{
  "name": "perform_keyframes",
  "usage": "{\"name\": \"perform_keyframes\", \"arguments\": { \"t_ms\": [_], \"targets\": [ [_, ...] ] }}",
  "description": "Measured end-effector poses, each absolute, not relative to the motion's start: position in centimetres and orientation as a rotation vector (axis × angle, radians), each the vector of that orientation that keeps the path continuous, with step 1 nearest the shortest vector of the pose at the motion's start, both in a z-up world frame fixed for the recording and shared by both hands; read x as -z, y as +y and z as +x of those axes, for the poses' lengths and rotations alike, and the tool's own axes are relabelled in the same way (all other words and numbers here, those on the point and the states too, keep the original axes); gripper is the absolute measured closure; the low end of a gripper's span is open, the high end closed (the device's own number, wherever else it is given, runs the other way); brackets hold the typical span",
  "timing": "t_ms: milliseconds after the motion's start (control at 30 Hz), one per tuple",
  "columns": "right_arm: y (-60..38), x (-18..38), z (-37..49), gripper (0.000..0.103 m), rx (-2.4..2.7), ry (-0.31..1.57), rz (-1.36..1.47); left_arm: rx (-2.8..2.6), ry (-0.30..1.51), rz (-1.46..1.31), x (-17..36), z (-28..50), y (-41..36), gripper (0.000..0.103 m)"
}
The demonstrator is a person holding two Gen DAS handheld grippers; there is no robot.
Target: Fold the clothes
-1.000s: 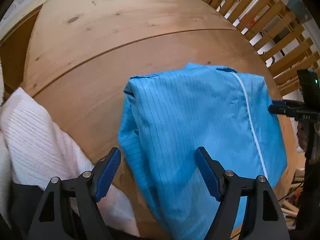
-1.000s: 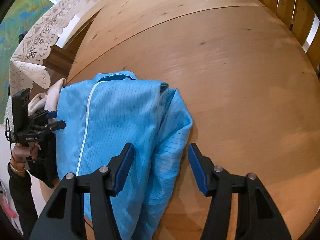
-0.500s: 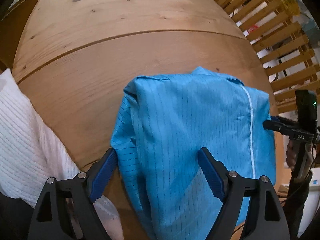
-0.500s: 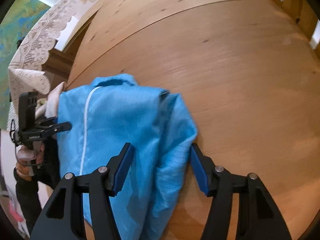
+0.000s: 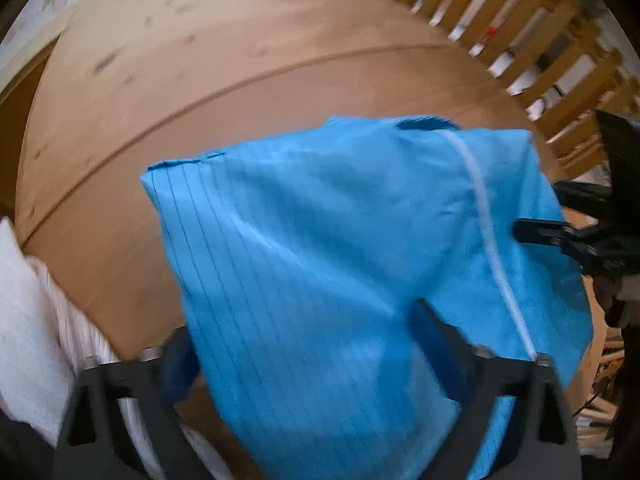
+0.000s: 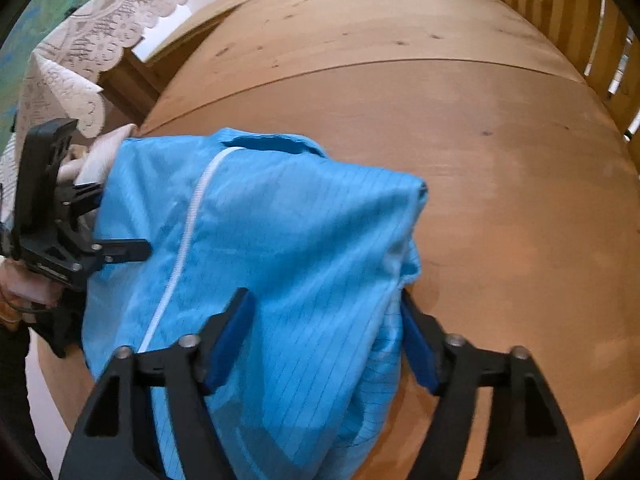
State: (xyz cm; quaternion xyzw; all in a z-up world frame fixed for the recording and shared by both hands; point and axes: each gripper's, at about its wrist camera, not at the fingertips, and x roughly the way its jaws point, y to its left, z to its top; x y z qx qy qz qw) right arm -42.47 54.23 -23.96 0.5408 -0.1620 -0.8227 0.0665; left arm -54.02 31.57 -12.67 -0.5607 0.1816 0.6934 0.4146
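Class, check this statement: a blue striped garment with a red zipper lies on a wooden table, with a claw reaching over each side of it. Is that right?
Not quite: the zipper is white, not red, as the right wrist view shows. The rest holds: the blue striped garment lies on the wooden table, with a claw reaching over each side.

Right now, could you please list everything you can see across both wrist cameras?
Garment: one, bright blue with a white zip line, partly folded on the table's near side.
Table: one, light wood, under the garment.
White cloth: one, white, ribbed, left of the garment.
Lace cloth: one, white, beyond the table's far left corner.
Slatted railing: one, wooden, beyond the table.
Left gripper: black with blue pads, closing, garment between its jaws.
Right gripper: same colours, closing, garment between its jaws.
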Motion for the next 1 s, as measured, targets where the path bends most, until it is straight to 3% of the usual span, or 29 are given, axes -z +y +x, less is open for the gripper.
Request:
{"name": "perform_keyframes", "arguments": {
  "t_ms": [33, 67, 267, 333, 567, 667, 767, 900, 1000],
  "targets": [
    [54.3, 24.2, -42.5, 0.073, 2.449, -0.533, 1.609, -1.740, 0.437, -1.390, 12.5, -54.0, 31.5, 0.042],
    [54.4, 24.5, -42.6, 0.079, 2.425, -0.574, 1.592, -1.737, 0.418, -1.370, 12.4, -53.9, 31.4, 0.047],
    [53.6, 24.3, -42.7, 0.090, 2.473, -0.518, 1.525, -1.730, 0.226, -1.345, 12.5, -53.9, 30.6, 0.077],
    [53.3, 23.8, -42.7, 0.091, 2.529, -0.441, 1.507, -1.719, 0.178, -1.332, 12.3, -53.7, 30.5, 0.081],
    [51.2, 18.7, -44.6, 0.094, 2.732, 0.058, 1.431, -1.751, 0.174, -1.171, 8.6, -53.0, 31.9, 0.089],
    [49.8, 14.8, -45.0, 0.095, 2.880, 0.353, 1.223, -1.830, 0.271, -0.989, 4.2, -51.6, 33.2, 0.090],
    [47.8, 11.5, -41.9, 0.095, 2.995, 0.747, 0.851, -1.912, 0.400, -0.606, -1.3, -46.7, 32.2, 0.090],
    [48.8, 13.8, -34.4, 0.089, 3.009, 1.137, 0.669, -1.856, 0.566, -0.308, -0.7, -38.3, 27.3, 0.088],
    [49.9, 17.4, -28.3, 0.081, 2.898, 1.154, 0.824, -1.704, 0.727, -0.350, 1.6, -31.3, 23.9, 0.081]
  ]
}}
